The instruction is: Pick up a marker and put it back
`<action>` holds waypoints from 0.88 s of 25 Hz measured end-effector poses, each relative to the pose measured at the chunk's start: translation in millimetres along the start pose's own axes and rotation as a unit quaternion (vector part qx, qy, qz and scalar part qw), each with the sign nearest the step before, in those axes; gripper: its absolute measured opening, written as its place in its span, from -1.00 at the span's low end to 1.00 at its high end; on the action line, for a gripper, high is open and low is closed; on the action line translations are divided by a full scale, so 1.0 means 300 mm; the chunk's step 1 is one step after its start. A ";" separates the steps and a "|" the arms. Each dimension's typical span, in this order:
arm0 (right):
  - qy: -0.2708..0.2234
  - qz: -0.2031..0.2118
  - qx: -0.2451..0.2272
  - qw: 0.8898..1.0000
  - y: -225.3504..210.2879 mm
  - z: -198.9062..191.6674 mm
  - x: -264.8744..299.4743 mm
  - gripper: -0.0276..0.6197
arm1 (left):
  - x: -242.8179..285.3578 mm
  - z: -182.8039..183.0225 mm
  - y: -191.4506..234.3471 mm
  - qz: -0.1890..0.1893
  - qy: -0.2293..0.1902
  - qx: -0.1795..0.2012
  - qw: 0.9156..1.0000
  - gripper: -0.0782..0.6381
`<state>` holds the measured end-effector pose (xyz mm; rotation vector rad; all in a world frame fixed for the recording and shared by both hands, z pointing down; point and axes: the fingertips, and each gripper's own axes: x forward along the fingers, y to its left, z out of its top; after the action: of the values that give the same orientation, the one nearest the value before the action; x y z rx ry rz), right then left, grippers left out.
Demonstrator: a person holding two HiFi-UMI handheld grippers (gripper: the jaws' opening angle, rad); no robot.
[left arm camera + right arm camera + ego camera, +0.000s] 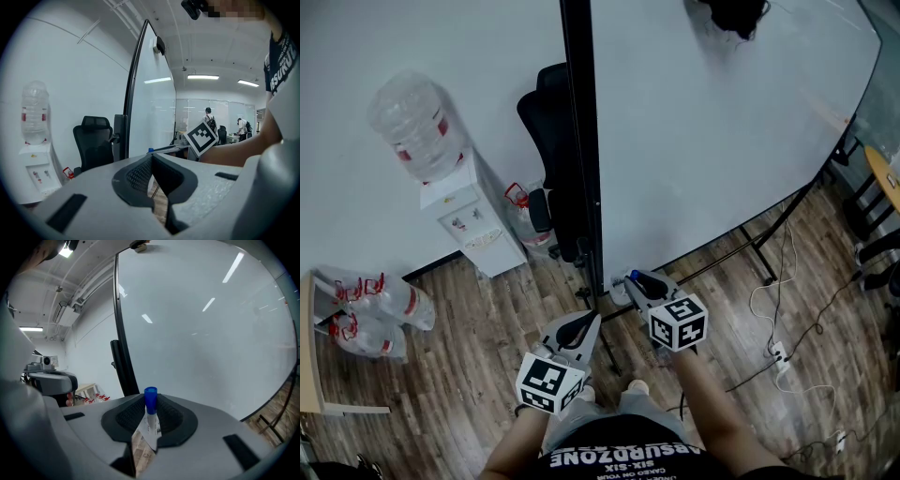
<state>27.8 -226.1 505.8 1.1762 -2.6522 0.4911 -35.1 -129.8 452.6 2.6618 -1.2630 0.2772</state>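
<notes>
A white marker with a blue cap (151, 400) stands upright between the pads of my right gripper (149, 411), which is shut on it. In the head view this right gripper (637, 281) is close to the lower edge of the big whiteboard (722, 122), and the blue cap (634, 276) shows at its tip. My left gripper (583, 325) hangs lower left, in front of the board's black frame post (581, 141). In the left gripper view its jaws meet at the tip (152, 158) with nothing between them.
A black office chair (546, 117) and a white water dispenser (464, 211) with a bottle on top stand left of the board. Several water bottles (380, 314) lie on the wooden floor at far left. Cables (787, 352) trail at right near the stand legs.
</notes>
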 end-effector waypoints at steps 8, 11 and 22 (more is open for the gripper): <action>0.009 0.000 0.002 1.000 0.003 -0.029 -0.001 -0.69 | -0.006 -0.003 -0.001 0.000 0.001 0.002 1.000 -0.76; 0.013 -0.001 0.003 1.000 0.003 -0.040 -0.002 -0.69 | -0.007 -0.002 -0.003 -0.001 0.001 0.002 1.000 -0.76; 0.023 -0.002 0.006 1.000 -0.004 -0.067 -0.005 -0.68 | 0.000 0.001 -0.007 -0.005 0.002 0.004 1.000 -0.76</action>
<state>30.5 -218.1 524.3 1.1584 -2.6112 0.5266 -33.3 -128.5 452.1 2.6713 -1.2508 0.2861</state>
